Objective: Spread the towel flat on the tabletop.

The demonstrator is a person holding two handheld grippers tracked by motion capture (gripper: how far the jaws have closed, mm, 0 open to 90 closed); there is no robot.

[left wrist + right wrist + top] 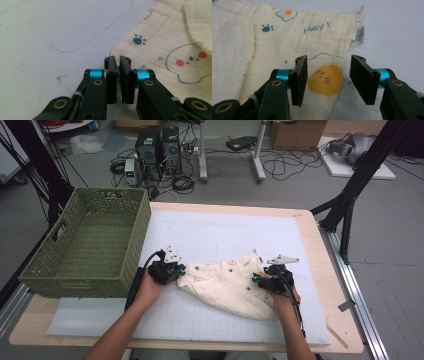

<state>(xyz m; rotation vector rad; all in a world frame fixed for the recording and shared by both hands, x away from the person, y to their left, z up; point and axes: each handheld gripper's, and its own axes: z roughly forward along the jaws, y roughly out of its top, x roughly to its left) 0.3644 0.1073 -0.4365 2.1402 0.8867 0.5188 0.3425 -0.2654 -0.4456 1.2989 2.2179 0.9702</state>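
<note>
High view, items by size. Table (320, 270): wooden top under a white gridded mat (215, 235). Green woven basket (90, 245): on the table's left part, nothing visible inside. Cream printed cloth (227, 282): rumpled on the mat between the two hands, well apart from the basket's interior, its left edge near the basket's front corner. Left gripper (118, 67): at the cloth's left edge, jaws shut, with fabric apparently pinched between the pads. Right gripper (327, 75): jaws standing apart over the cloth's right corner, a yellow print between them, pads not pressing. Step judged in hand: taking hold of both ends of the cloth. Next move calls for the right jaws to settle onto the corner and close before any lifting or folding.
</note>
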